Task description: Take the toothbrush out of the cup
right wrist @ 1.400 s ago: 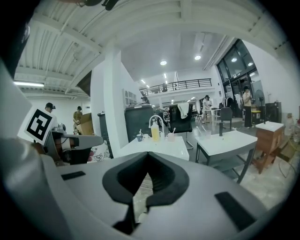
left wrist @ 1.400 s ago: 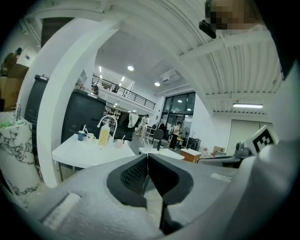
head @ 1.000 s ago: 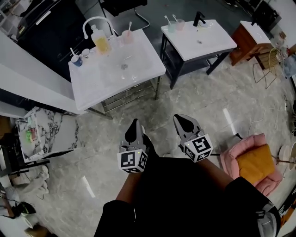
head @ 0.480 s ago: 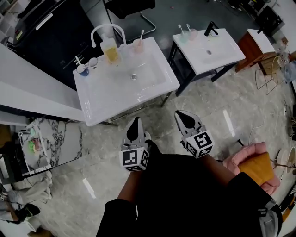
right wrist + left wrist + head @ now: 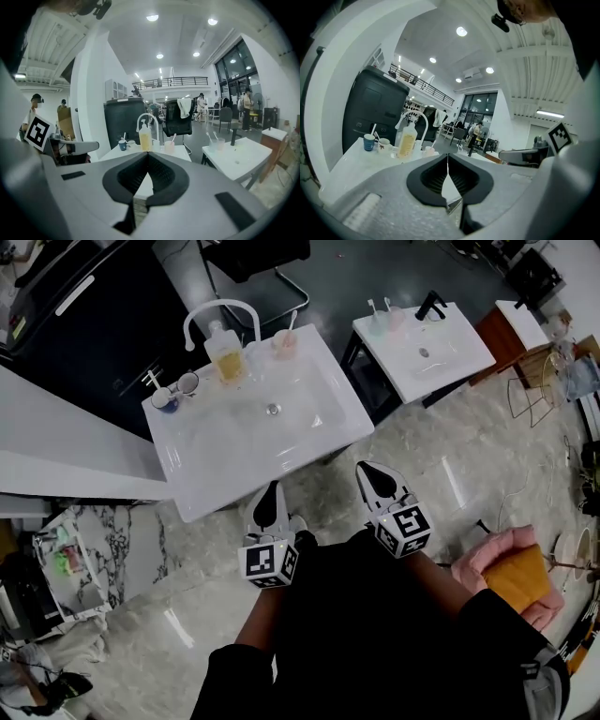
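Meanwhile, the left claw point(image 5: 272, 491) and the right claw point(image 5: 367, 472) hover side by side above the pale marbled floor point(image 5: 422, 456), just short of a white washbasin surface point(image 5: 216, 451). The left claw's jaws are pressed together with nothing between them, and the right claw's jaws are likewise closed and empty. Both point toward the basin. The toothbrush point(image 5: 292, 322) stands tilted in a pink cup point(image 5: 284, 343) at the far edge of the surface, just right of a yellow soap bottle point(image 5: 228, 360) and a white arched faucet point(image 5: 217, 310), well apart from either claw. A blue cup point(image 5: 165, 397) sits near the far left corner. A second washbasin point(image 5: 450, 348) stands beyond to the right.
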A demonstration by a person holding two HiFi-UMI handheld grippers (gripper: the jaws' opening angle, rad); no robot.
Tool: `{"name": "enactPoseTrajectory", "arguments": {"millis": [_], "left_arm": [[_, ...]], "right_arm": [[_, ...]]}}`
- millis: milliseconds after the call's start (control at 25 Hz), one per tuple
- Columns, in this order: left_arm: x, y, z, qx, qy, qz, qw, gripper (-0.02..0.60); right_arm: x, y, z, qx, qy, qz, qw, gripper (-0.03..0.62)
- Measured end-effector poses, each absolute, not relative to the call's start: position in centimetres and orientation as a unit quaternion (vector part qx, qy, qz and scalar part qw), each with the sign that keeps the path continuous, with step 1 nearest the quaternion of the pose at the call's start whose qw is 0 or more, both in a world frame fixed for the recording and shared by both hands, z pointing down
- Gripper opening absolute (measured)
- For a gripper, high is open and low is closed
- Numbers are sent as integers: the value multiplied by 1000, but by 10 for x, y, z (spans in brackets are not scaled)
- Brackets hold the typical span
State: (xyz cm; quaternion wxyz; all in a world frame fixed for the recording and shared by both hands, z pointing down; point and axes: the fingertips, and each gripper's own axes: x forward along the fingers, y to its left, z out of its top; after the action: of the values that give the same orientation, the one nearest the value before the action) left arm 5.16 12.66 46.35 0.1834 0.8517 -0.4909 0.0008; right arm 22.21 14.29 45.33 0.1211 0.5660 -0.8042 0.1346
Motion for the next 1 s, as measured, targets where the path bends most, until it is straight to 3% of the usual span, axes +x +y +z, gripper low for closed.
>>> {"name": "enactPoseTrajectory", "arguments": {"millis": [600,1000], "left_arm": [[10,74,460,832,-526,-30,176,21],[17,12,465,818,-547,-10,178,21]], "right_arm": [[208,80,467,568,-798,129,157,-2],[217,-18,481,545,-815,147,130,0]]}}
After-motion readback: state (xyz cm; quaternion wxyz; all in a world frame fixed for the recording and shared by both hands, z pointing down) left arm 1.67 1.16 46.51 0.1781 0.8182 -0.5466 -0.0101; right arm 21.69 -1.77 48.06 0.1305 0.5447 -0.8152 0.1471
